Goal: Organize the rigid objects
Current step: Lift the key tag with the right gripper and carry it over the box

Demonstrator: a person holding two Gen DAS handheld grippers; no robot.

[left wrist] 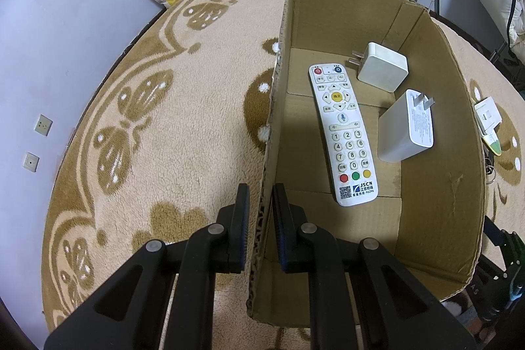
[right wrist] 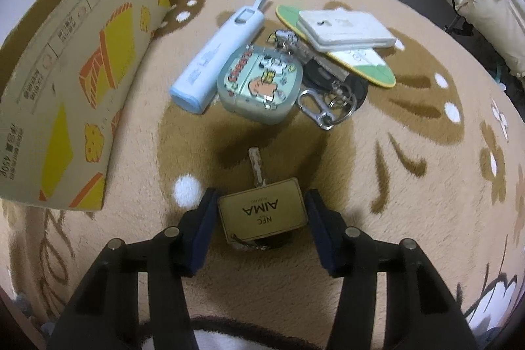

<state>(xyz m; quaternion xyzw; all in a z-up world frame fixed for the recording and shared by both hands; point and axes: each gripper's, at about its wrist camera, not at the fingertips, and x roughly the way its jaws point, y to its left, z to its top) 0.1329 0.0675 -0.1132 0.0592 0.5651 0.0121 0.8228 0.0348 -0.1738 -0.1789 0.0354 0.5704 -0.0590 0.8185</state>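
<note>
My left gripper (left wrist: pixel 261 187) is shut on the left wall of an open cardboard box (left wrist: pixel 272 120). One finger is outside the wall and one inside. In the box lie a white remote (left wrist: pixel 343 133) and two white plug chargers (left wrist: pixel 382 68) (left wrist: pixel 405 133). In the right wrist view, my right gripper (right wrist: pixel 262 195) points down at the carpet with a tan NFC tag (right wrist: pixel 262 209) between its fingers. A key (right wrist: pixel 256 166) sticks out from the tag's far edge. The pads stand close beside the tag's side edges without pressing it; the tag lies flat on the carpet.
Beyond the tag lies a cluster: a pale blue stick-shaped device (right wrist: pixel 216 54), a cartoon-printed case (right wrist: pixel 259 84), a white card holder (right wrist: pixel 347 28) on a green-and-yellow oval piece (right wrist: pixel 370 64), and a carabiner with key rings (right wrist: pixel 321 107). The box's printed outer wall (right wrist: pixel 82 81) stands to the left.
</note>
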